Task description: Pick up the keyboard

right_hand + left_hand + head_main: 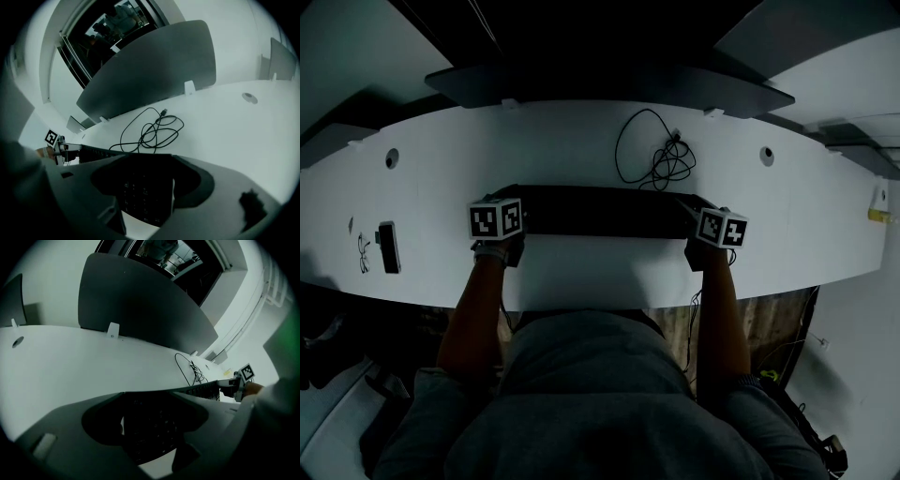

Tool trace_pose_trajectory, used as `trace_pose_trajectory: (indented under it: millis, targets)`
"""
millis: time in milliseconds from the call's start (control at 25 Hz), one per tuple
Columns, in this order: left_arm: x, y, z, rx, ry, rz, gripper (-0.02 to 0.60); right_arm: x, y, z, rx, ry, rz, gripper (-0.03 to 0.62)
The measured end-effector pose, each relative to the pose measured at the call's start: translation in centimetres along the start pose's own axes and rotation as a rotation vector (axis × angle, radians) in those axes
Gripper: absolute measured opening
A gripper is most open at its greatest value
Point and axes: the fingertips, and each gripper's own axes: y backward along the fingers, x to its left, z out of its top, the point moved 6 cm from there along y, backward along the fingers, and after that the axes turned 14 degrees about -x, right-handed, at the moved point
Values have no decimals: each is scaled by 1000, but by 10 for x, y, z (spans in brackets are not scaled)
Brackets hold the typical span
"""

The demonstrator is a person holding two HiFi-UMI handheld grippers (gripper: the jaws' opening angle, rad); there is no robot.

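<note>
A long black keyboard [605, 211] lies crosswise on the white desk [581, 145], in front of me. My left gripper [510, 199] is at its left end and my right gripper [690, 204] at its right end. In the left gripper view the keys [154, 427] fill the gap between the jaws, and the right gripper [239, 380] shows at the far end. The right gripper view shows the same: keyboard [143, 190] between the jaws, left gripper [56, 143] beyond. Both look shut on the keyboard's ends. Whether it is off the desk is unclear.
A tangled black cable [661, 159] lies just behind the keyboard. A small black device [388, 247] sits at the left near the desk's front edge. Two round cable holes [392, 158] [766, 155] pierce the desk. A dark divider panel [609, 84] stands along the back.
</note>
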Motion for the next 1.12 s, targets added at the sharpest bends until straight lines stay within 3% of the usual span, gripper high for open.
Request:
trace_pose_trajectory:
  millis: [1120]
  targets:
    - [-114, 163, 108, -469, -188, -4, 278, 81, 154, 133, -463, 233, 156, 270]
